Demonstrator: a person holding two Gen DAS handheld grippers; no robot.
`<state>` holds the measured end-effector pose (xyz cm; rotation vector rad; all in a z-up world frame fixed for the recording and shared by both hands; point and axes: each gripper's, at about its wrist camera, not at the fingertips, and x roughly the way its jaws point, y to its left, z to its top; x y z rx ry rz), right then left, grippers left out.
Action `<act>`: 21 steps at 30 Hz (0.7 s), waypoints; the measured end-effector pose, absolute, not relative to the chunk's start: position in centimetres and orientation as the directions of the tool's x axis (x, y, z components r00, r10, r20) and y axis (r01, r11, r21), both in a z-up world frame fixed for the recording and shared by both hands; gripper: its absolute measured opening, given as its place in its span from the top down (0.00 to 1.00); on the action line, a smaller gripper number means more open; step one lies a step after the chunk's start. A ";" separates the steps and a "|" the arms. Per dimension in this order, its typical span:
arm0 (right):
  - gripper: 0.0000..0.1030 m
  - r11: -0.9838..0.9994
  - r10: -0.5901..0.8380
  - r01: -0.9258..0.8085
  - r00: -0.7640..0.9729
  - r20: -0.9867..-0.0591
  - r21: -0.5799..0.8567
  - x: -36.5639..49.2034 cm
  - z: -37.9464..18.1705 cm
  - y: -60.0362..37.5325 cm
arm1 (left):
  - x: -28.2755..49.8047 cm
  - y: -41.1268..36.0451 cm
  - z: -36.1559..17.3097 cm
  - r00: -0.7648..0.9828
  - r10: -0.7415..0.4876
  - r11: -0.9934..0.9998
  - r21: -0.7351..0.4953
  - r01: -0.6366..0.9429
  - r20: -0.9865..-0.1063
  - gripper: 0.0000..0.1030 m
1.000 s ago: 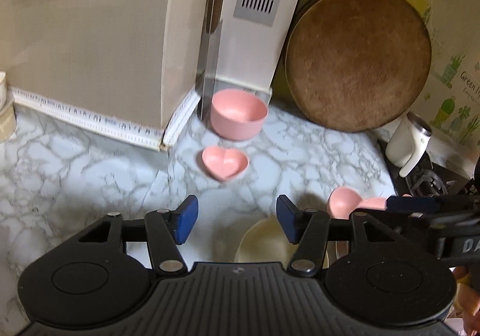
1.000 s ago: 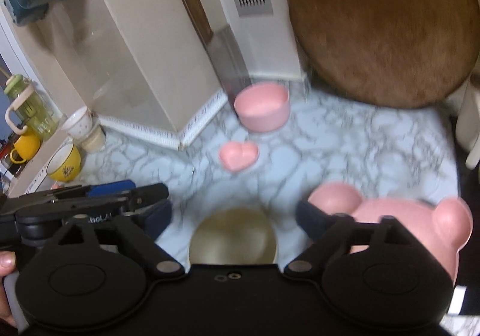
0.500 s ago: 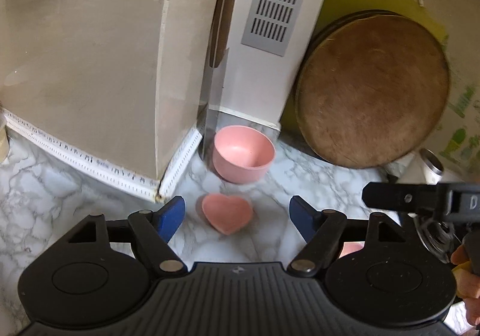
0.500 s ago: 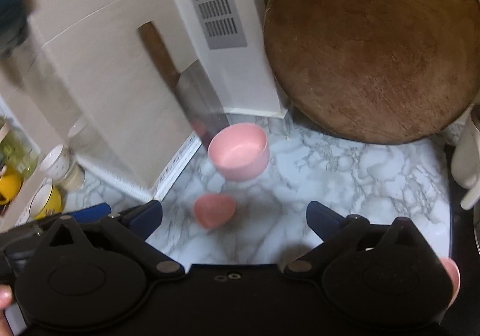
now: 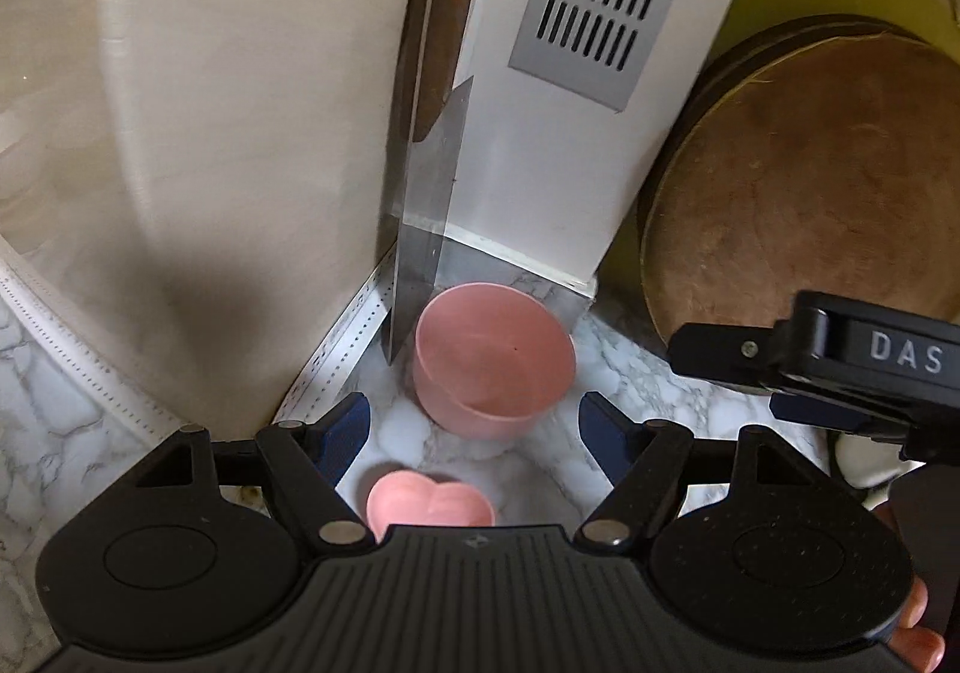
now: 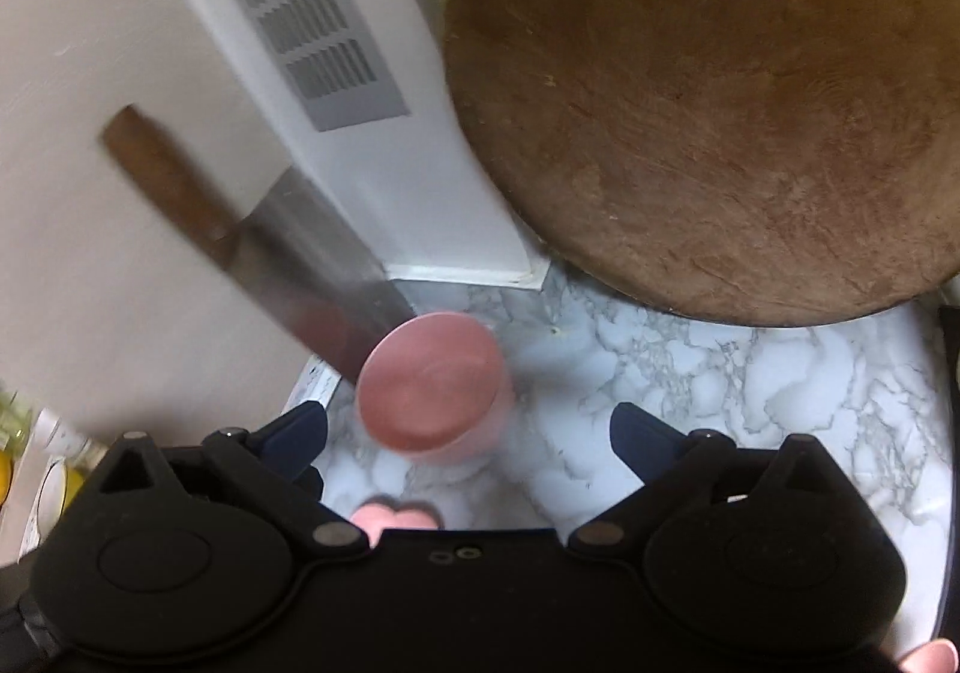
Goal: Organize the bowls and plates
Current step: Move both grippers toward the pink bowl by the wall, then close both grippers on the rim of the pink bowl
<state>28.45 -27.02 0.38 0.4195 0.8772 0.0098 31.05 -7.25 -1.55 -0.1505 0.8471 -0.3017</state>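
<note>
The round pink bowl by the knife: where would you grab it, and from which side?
Grip the pink bowl by its rim, one finger inside and one outside the wall: it stands upright, open and empty. Probably come from the near or right side, since the knife leans close at its left. The left gripper is open, with the bowl just beyond its fingertips.

Your left gripper [image 5: 474,430] points steeply downward, its jaws spread wide with blue pads [image 5: 345,433] well apart and nothing pressed between them. Your right gripper [image 6: 471,442] tilts down at much the same angle, jaws likewise wide and empty — its dark body also juts into the left wrist view from the right edge. A fingertip or two [image 5: 912,634] of your hand shows at that view's lower right corner.
</note>
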 end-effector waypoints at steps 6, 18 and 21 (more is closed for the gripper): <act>0.09 0.921 0.166 0.182 0.618 -0.769 0.346 31.1 -2.0 -26.9 | 33.6 -8.3 -3.6 0.599 -0.292 0.956 -0.241 0.166 -0.745 0.26; 0.24 0.904 0.195 0.215 0.561 -0.805 0.369 34.2 -6.5 -26.9 | 37.0 -10.0 -6.9 0.574 -0.275 0.961 -0.229 0.153 -0.772 0.31; 0.28 0.909 0.196 0.209 0.551 -0.811 0.361 34.7 -7.3 -26.9 | 37.8 -9.9 -7.8 0.557 -0.272 0.962 -0.234 0.141 -0.785 0.43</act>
